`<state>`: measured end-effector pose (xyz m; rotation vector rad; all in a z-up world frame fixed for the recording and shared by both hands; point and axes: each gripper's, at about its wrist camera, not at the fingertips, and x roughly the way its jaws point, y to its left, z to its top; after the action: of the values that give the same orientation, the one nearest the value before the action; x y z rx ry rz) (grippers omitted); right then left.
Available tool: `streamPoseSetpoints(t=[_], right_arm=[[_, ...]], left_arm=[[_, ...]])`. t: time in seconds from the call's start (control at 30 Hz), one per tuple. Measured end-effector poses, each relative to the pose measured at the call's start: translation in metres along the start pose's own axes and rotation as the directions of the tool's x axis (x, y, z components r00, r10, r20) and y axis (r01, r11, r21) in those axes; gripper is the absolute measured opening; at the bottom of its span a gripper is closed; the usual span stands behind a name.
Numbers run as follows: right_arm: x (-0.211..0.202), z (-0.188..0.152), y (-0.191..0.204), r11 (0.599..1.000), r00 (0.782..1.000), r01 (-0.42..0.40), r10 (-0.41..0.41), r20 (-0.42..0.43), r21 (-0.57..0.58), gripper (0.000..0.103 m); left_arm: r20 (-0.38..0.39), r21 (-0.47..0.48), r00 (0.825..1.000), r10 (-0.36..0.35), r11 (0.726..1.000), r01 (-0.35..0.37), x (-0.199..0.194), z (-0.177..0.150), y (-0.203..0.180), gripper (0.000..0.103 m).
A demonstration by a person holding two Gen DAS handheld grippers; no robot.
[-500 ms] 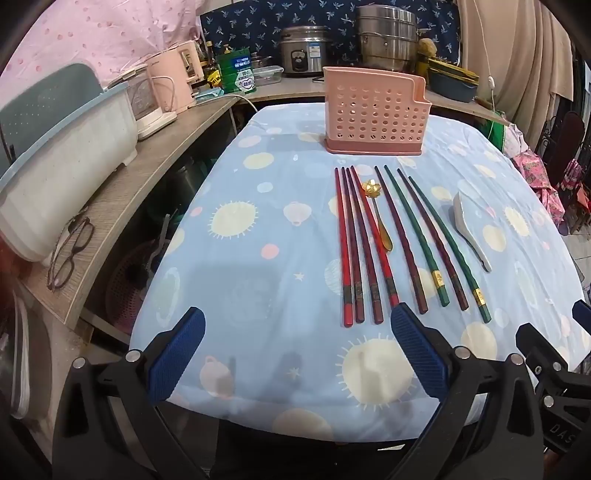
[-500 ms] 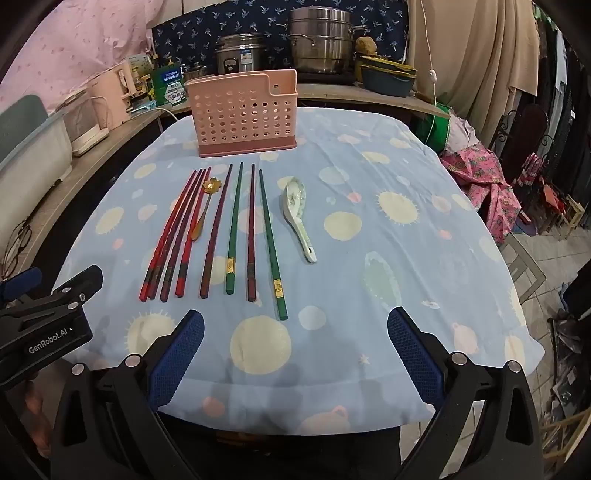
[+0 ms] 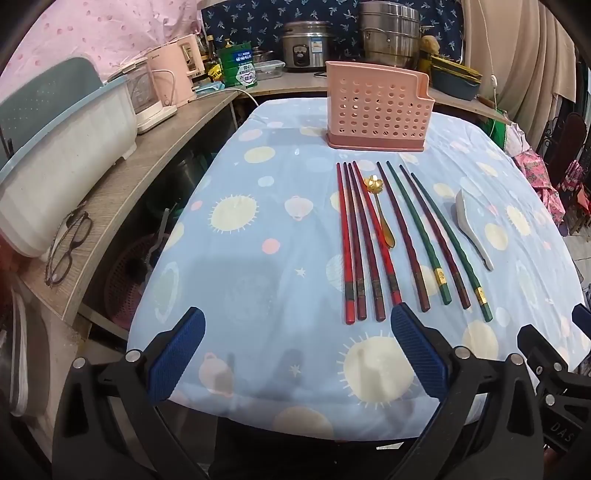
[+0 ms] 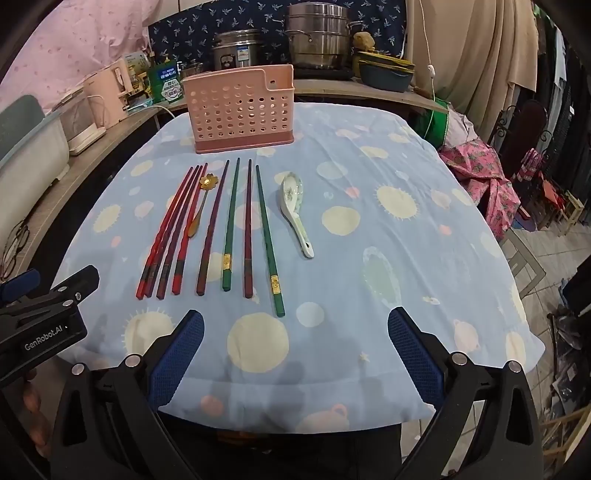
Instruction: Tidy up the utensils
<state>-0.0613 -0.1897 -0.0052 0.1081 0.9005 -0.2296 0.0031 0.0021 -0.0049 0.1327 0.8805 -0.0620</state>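
Both the left gripper (image 3: 297, 354) and the right gripper (image 4: 295, 354) are held wide open and empty over the near edge of the table (image 4: 424, 229), where chopsticks (image 4: 229, 225), gold spoon (image 4: 201, 206) and ceramic spoon (image 4: 295, 210) are laid in a row before the pink holder (image 4: 240, 110) near the far edge. Closely packed red sticks could be dragged along together by one pinch; the holder's compartments are hidden.

A wooden counter (image 3: 122, 192) crowded with steel pots (image 3: 389, 33) runs beneath a dark patterned wall cloth (image 3: 266, 14); tiled floor (image 4: 532, 251).
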Motion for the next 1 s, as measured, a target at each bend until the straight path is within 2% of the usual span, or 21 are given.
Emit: streamPoseSetpoints(t=[1.0], right_arm=[[-0.0043,0.0004,0.0015,1.0,1.0,0.004,-0.004,0.014,-0.01,0.096]], left_arm=[[-0.005,-0.01,1.0,0.008,1.0,-0.008,0.0009,0.0003,0.0047,0.096]])
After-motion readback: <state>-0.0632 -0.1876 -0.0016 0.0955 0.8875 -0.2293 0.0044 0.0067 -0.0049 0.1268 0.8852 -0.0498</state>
